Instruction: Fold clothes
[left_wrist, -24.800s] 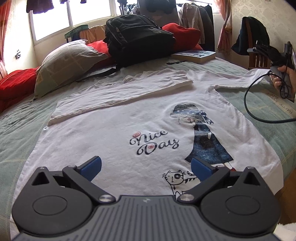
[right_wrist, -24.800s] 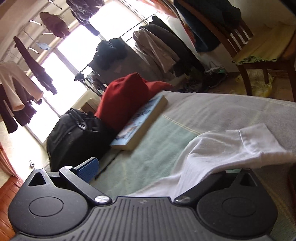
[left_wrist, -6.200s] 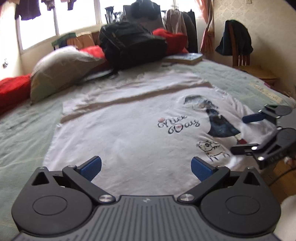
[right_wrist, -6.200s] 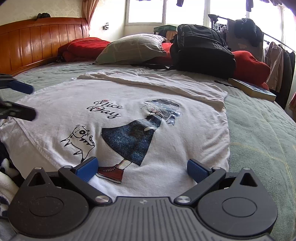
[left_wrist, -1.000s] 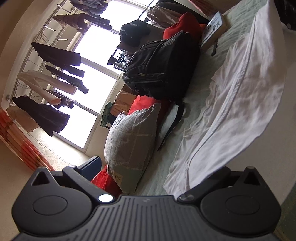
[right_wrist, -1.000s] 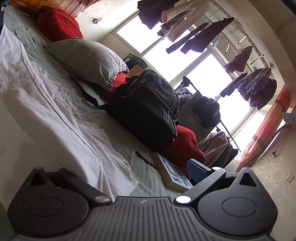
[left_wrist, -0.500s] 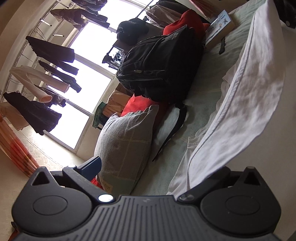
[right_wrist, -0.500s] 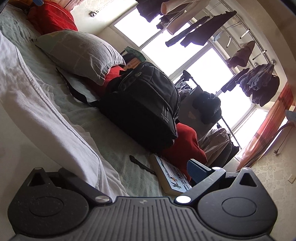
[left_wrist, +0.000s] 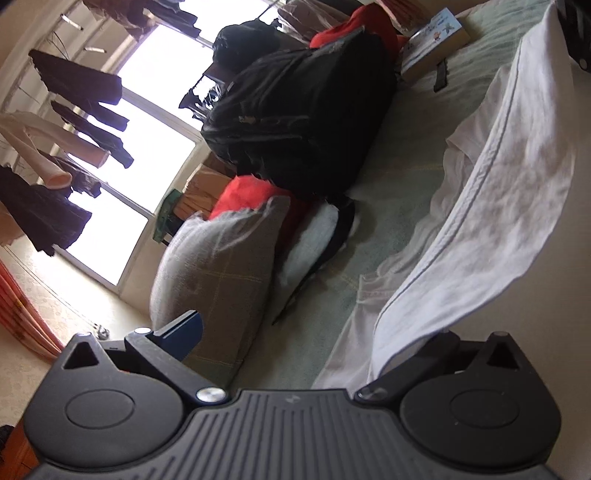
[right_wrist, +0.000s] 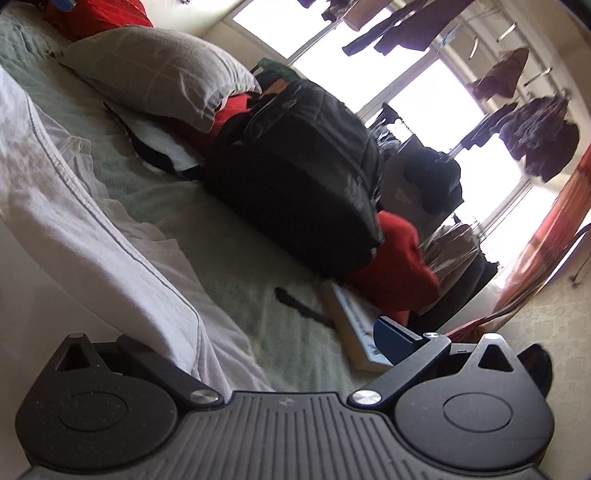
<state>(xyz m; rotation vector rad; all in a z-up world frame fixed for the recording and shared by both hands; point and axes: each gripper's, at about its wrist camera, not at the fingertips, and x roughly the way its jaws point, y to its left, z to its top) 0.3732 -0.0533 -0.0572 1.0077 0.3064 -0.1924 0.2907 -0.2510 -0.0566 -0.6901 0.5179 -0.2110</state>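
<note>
My left gripper (left_wrist: 314, 332) and right gripper (right_wrist: 273, 339) each have one blue pad showing, the other hidden under cloth; I can't tell whether either is pinching. One white shirt (left_wrist: 491, 199) is lifted over the green bed (right_wrist: 221, 236). Beyond: one black backpack (right_wrist: 295, 192), one grey pillow (left_wrist: 218, 266), one book (right_wrist: 354, 325).

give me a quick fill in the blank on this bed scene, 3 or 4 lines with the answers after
1. The white cotton shirt is lifted off the pale green ____.
2. The big backpack standing on the bed is ____ in colour.
3. Beside the red cushion lies a flat paperback ____.
4. The grey pillow leans against another cushion that is ____.

Missing words: bedspread; black; book; red
</note>
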